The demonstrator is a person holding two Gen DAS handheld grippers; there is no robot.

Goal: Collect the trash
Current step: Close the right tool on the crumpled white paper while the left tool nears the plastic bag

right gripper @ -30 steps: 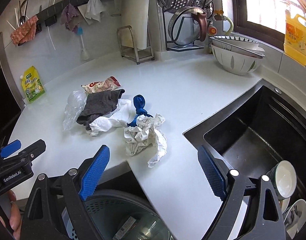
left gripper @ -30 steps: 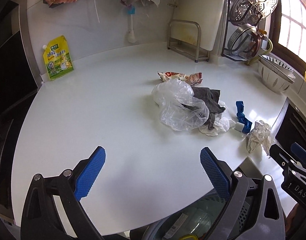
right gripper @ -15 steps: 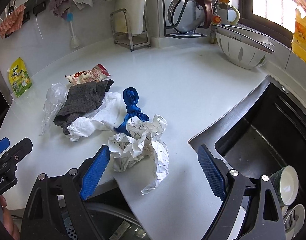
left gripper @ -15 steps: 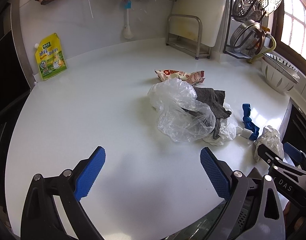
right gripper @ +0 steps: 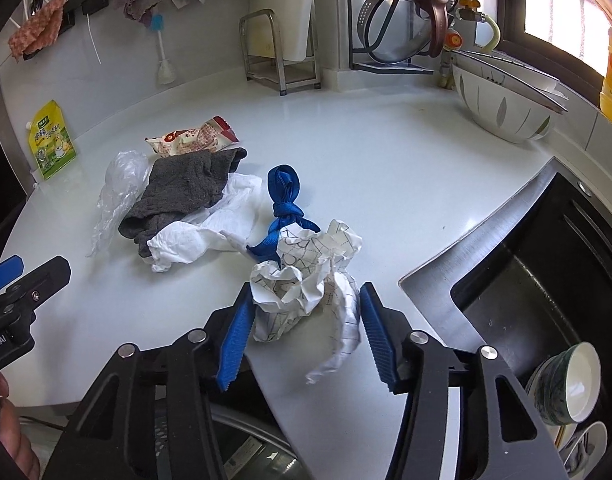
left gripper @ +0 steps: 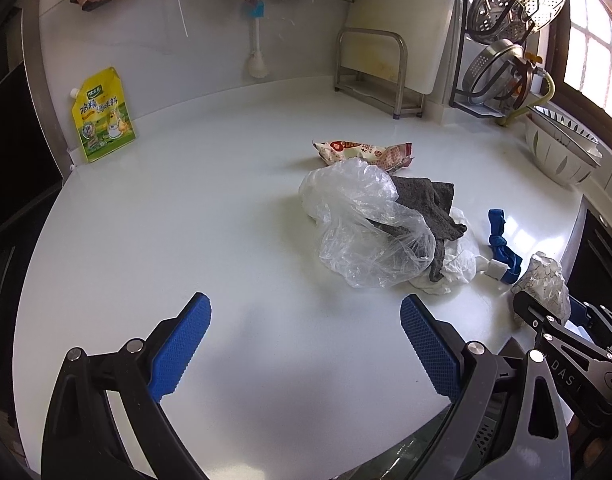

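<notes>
Right gripper [right gripper: 304, 334] has moved in, jaws just closing around crumpled grid-printed paper [right gripper: 306, 280] at counter [right gripper: 386, 168] edge beside sink [right gripper: 546, 280]; pads pressing its sides. Left gripper [left gripper: 302, 344] hanging wide apart, empty.

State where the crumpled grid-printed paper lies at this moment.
In the right wrist view the crumpled paper sits on the white counter near its front edge, between the right hand-held gripper's closing blue pads, touching the knotted blue strap, left of the sink.

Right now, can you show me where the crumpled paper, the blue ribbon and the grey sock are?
crumpled paper [right gripper: 306, 296], right wrist view, its creased middle.
blue ribbon [right gripper: 287, 212], right wrist view, its knot.
grey sock [right gripper: 182, 188], right wrist view, its flat middle.
</notes>
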